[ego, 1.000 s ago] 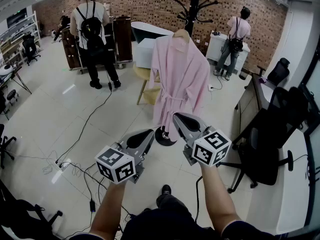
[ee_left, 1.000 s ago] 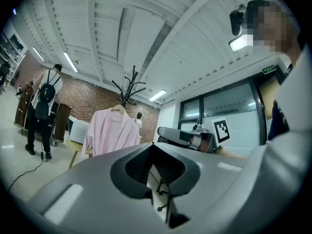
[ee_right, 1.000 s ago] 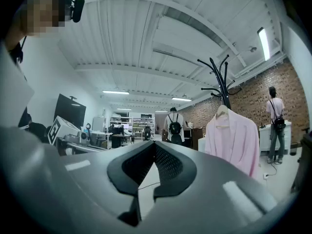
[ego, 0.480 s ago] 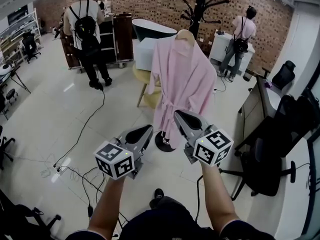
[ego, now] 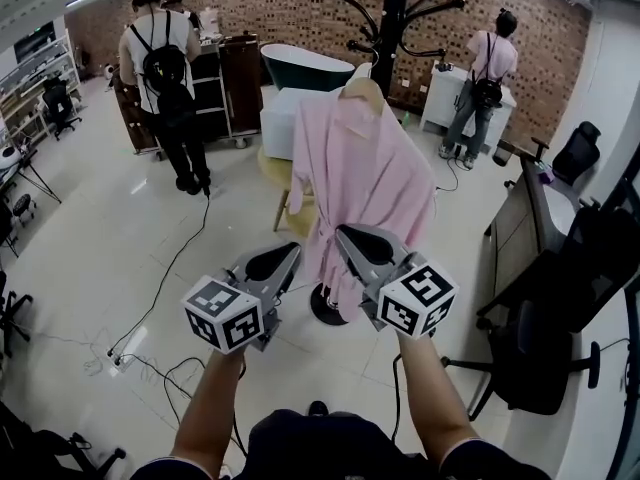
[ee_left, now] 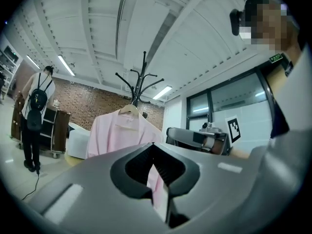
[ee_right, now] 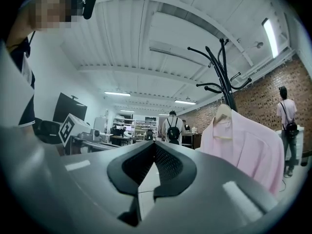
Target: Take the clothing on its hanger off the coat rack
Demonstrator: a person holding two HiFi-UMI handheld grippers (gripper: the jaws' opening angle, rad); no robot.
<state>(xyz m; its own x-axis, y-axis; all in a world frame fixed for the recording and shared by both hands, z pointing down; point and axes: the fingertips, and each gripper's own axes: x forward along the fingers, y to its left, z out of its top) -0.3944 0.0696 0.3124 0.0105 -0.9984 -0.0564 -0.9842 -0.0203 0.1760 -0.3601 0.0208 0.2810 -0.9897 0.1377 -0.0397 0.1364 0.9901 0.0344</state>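
Head view: a pale pink robe (ego: 362,173) of soft, draping cloth, with a tied belt at the waist, hangs in the upper centre of the frame. It sits on a light wooden hanger (ego: 363,90) hooked to a black coat rack (ego: 390,28) that has curved, branching arms and a round dark base (ego: 322,306) on the glossy tiled floor. A red brick wall (ego: 290,8) runs across the top of the frame.

In the lower centre, the left gripper (ego: 292,251) and right gripper (ego: 342,232) point at the robe's lower half but are apart from it. Both are smooth grey plastic shells that taper to a beak, and each carries a cube with black-and-white square markers. In each gripper view the ribbed dark pads meet at the tip. Both claws are fully closed and hold nothing.

A person with a black backpack (ego: 165,78) stands at the upper left. Another person (ego: 487,68) stands at the upper right. A thin black cable (ego: 170,258) trails over the tiles at the left.

Compared with a second ago, the robe looks larger and nearer. More of the rack's arms show at the top of the frame. The grippers keep nearly the same place in the frame, and both claws are as tightly closed as before.
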